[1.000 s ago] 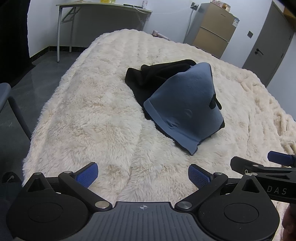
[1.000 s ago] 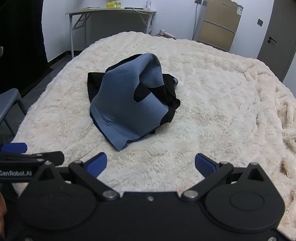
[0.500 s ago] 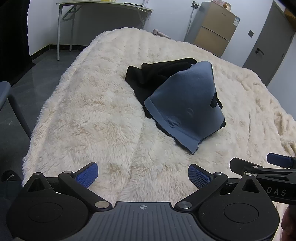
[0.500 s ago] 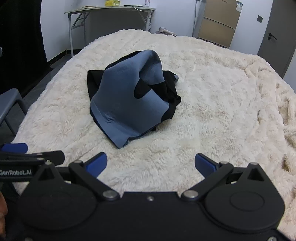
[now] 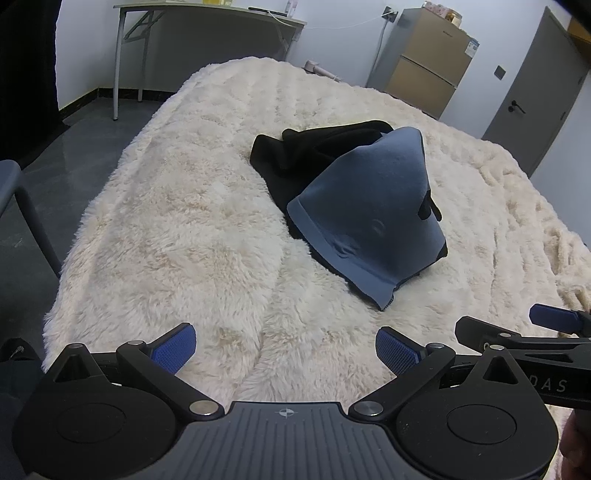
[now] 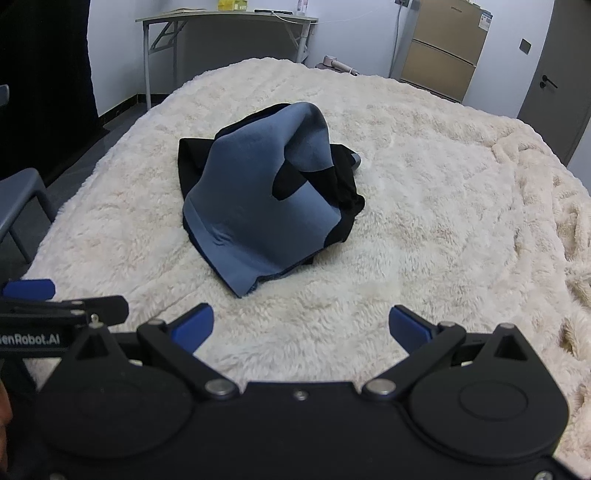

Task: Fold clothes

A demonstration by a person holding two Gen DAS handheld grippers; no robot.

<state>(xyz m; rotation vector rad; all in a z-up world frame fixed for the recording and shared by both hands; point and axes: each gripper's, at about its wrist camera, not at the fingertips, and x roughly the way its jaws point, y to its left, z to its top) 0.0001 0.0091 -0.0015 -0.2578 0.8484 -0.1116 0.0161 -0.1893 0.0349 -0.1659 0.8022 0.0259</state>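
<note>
Two sets of tongs are hovering side by side above the near edge of the bed [image 5: 177, 229], the left tongs [image 5: 285, 347] and the right tongs [image 6: 301, 325] both spread wide with nothing between their blue pads. Just ahead, well apart from either tool, the garment [image 6: 266, 199] is lying in a crumpled heap on the fluffy cream blanket [image 6: 424, 206], its blue panel draping toward the camera and peaking upward while black fabric is bunching behind and to the sides. The folding is, by my judgement, not yet started: the piece first needs spreading flat. Doing that well probably means reaching for the near blue hem [image 5: 364, 280], one tool at each end of it, pinching only a single layer and drawing the cloth outward so the hidden black parts are unrolling rather than tangling. The deep pile of the blanket is likely to snag low pads, so a shallow pinch seems wiser. Nothing is standing between the tools and the heap. Off the left side a grey chair [image 6: 22, 195] is sitting on the floor; farther back a folding surface [image 6: 225, 18], a tan cabinet [image 6: 443, 48] and a grey door [image 5: 532, 92] are lining the wall.
</note>
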